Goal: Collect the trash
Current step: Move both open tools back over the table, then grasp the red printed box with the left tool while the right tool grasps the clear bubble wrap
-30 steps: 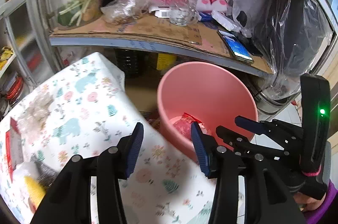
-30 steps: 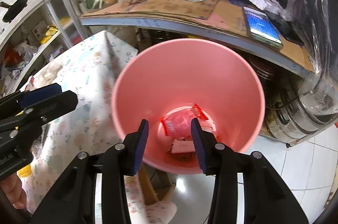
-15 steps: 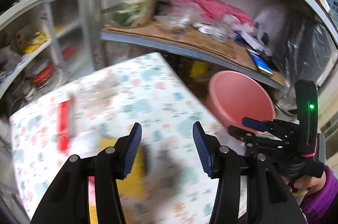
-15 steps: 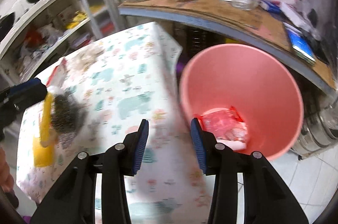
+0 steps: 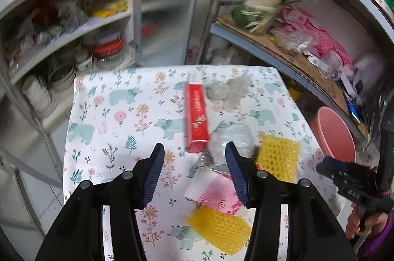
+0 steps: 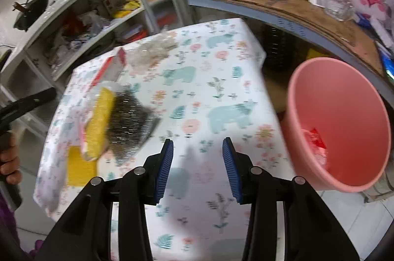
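Note:
A table with a floral cloth (image 5: 118, 118) holds trash: a red box (image 5: 195, 113), a crumpled clear wrapper (image 5: 227, 89), a silvery plastic bag (image 5: 229, 140), a pink-and-white packet (image 5: 214, 192) and two yellow mesh sponges (image 5: 278, 156) (image 5: 219, 227). My left gripper (image 5: 194, 172) is open and empty above the near part of the pile. My right gripper (image 6: 197, 167) is open and empty over the cloth (image 6: 221, 93), left of the pink bin (image 6: 344, 123), which holds red wrappers (image 6: 316, 140). The bin also shows in the left wrist view (image 5: 332, 135).
Open shelves (image 5: 73, 26) with dishes and containers stand behind the table. A cluttered cardboard-lined shelf (image 5: 295, 56) with vegetables, bags and a phone runs to the right above the bin. White tiled floor (image 6: 339, 216) lies by the bin.
Both grippers have swung left from the bin toward the table. The left view now looks down on the trash pile; the right gripper has left the bin's mouth. Both stayed open.

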